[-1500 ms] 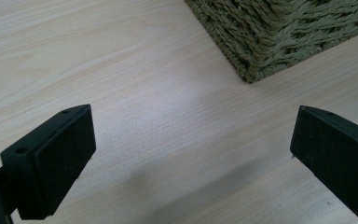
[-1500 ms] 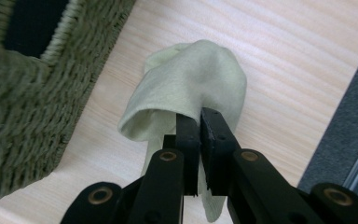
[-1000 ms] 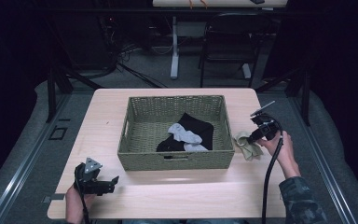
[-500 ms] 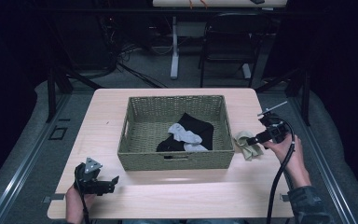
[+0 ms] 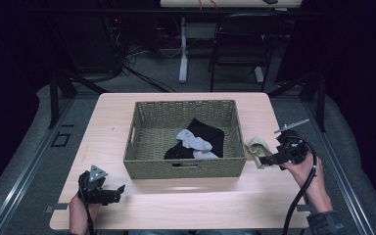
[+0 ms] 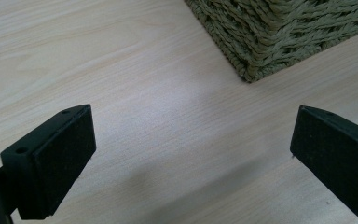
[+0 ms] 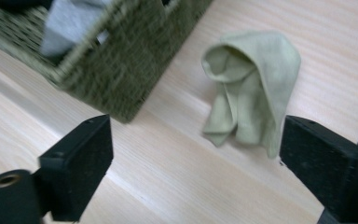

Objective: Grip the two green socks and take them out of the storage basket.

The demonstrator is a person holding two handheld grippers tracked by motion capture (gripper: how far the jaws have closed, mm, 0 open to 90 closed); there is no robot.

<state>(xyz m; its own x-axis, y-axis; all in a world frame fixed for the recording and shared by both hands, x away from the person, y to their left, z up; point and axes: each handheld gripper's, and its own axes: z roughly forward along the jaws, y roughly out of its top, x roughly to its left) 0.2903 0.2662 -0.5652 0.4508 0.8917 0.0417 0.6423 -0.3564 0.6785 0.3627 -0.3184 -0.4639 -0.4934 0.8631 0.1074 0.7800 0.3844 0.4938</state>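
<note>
- My right gripper (image 5: pixel 266 161) has let go of the cloth (image 5: pixel 256 148): its fingers have just been opening and now stand released, nothing between them.
- It has backed off toward the table's right edge.
- The cloth lies crumpled just right of the basket (image 5: pixel 186 166).
- My left gripper (image 5: pixel 119 188) hasn't moved, fingers released, near the front-left corner.

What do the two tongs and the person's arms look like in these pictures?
Both tongs are black. The left tongs carry a grey three-cornered plate on top. The right tongs have a thin grey rod sticking out and a thick black cable trailing back along the forearm. Up close, each jaw ends in a blocky black pad with small screw holes. A dark patterned sleeve covers the right forearm.
</note>
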